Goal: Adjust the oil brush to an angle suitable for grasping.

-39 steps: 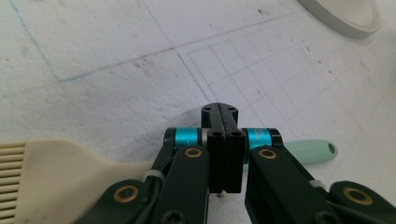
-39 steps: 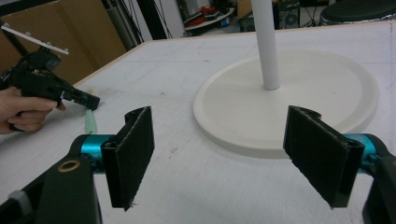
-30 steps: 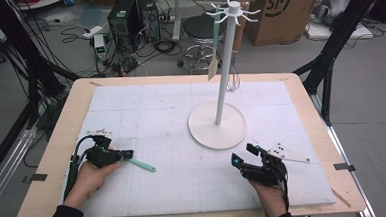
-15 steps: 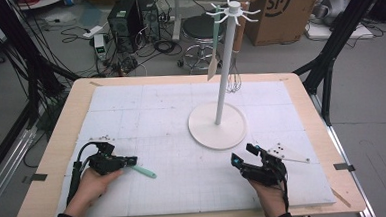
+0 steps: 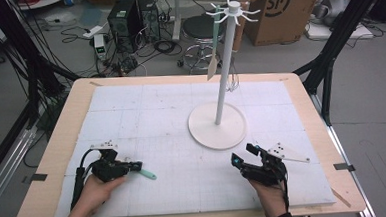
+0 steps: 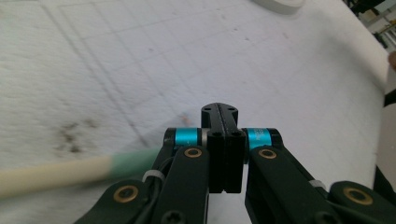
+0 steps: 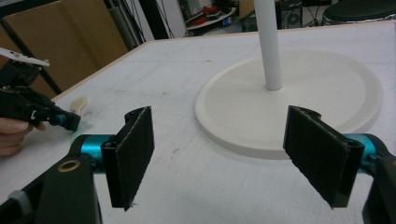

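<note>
Left gripper (image 5: 134, 166): jaws pressed fully together, nothing between the pads. The mint-and-cream spatula (image 5: 147, 174), slender with a matte handle, lies flat on the white gridded counter (image 5: 171, 114), touching that gripper's side. Right gripper (image 7: 224, 158): flat black textured pads wide apart, empty, facing the round white stand (image 5: 217, 125).

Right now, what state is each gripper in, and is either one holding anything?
Left gripper: jaws shut; the green-and-cream utensil lies beside them, and whether it is gripped cannot be told.
Right gripper: open, holding nothing.
</note>
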